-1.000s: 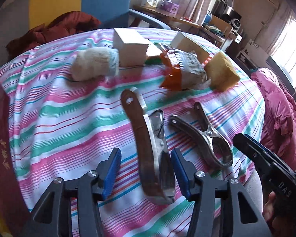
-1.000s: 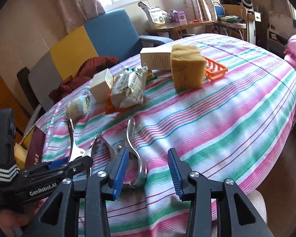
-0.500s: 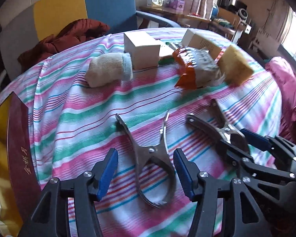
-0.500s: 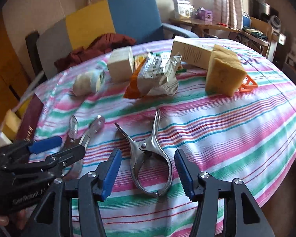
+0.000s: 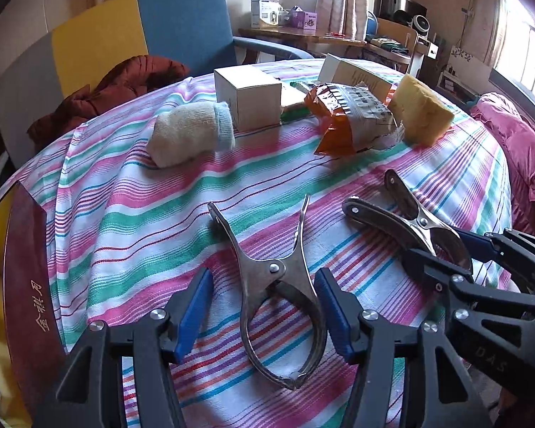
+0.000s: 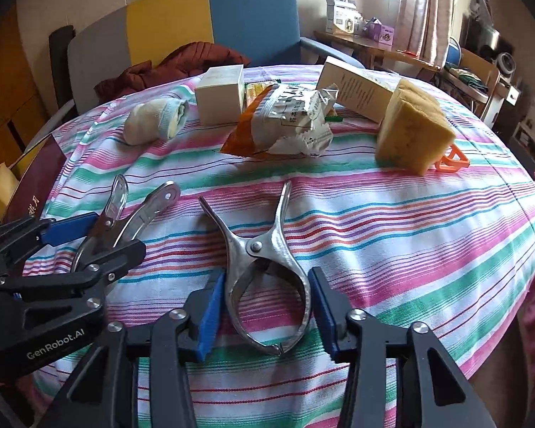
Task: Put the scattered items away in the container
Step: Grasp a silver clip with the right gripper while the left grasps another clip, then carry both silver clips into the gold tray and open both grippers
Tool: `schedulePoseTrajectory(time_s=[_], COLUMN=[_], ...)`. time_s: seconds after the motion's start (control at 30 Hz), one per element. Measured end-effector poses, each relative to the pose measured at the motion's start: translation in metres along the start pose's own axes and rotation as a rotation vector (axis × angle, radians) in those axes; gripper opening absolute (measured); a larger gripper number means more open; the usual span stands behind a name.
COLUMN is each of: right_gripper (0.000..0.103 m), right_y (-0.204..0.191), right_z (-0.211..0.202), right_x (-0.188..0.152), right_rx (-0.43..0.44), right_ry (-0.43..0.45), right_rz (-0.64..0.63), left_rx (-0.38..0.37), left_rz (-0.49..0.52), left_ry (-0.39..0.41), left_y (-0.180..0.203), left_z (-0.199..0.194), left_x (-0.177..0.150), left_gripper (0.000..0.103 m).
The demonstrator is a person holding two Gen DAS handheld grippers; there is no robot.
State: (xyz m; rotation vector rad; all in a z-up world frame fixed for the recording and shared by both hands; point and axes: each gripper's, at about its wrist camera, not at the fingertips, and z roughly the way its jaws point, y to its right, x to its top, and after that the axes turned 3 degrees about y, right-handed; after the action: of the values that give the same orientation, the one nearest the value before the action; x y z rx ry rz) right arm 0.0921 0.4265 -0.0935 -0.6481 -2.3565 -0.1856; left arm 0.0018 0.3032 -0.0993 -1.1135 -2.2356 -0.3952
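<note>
left gripper: jaws spread wide, released, straddling the looped handle end of a steel spring clamp. blue pads sit just beside the clamp's handles on both sides, not pressing them. clamp lies flat on the striped cloth of the bench, its two prongs fanned away from the camera.

right gripper: jaws also released, set either side of the second steel clamp; pads close to the handle loop, contact cannot be told. this clamp lies flat too, prongs pointing toward the far clutter. in the left wrist view the right gripper shows at the right edge with that second clamp between its fingers; in the right wrist view the left gripper shows at the left edge around the first clamp.

the two clamps lie near each other at the near edge of the bench.

further out, across the bench: rolled sock, small white box, orange and silver snack packet, long flat carton, yellow sponge with an orange plastic piece just behind it.

at the left edge of the bench, a dark red box with gold characters, yellowish lining showing.

behind: chair with grey, yellow and blue panels, rust-coloured cloth heaped on it.
</note>
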Motion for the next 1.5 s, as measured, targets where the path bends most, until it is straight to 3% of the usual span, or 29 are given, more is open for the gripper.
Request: schedulePoseTrajectory(time_s=[0.17, 0.33, 0.4, 0.43, 0.5, 0.8, 1.23, 1.5], right_gripper=[0.045, 0.045, 0.045, 0.045, 0.045, 0.044, 0.044, 0.044], right_y=[0.001, 0.002, 0.003, 0.004, 0.003, 0.004, -0.014, -0.037], right_z=[-0.001, 0.001, 0.0, 0.0, 0.0, -0.008, -0.035, -0.056], right_x=[0.0, 0.0, -0.001, -0.002, -0.002, -0.003, -0.008, 0.005], right_rx=[0.003, 0.019, 0.025, 0.028, 0.026, 0.054, 0.125, 0.191], right_ry=[-0.004, -0.006, 0.0, 0.003, 0.006, 0.009, 0.029, 0.066], right_rz=[0.01, 0.021, 0.025, 0.028, 0.031, 0.086, 0.109, 0.079], left_rx=[-0.012, -0.019, -0.001, 0.013, 0.012, -0.062, -0.057, -0.055], left_rz=[-0.021, -0.027, -0.046, -0.052, -0.062, -0.104, -0.113, -0.172], left_ry=[0.036, 0.036, 0.025, 0.024, 0.028, 0.029, 0.105, 0.156], left_y=[-0.001, 0.001, 0.0, -0.001, -0.004, -0.009, -0.02, -0.045], left_z=[-0.001, 0.0, 0.0, -0.001, -0.004, -0.02, -0.073, -0.102], left_x=[-0.005, -0.005, -0.003, -0.003, -0.002, -0.01, -0.02, -0.025], left_gripper=[0.065, 0.076, 0.069, 0.056, 0.04, 0.04, 0.04, 0.04])
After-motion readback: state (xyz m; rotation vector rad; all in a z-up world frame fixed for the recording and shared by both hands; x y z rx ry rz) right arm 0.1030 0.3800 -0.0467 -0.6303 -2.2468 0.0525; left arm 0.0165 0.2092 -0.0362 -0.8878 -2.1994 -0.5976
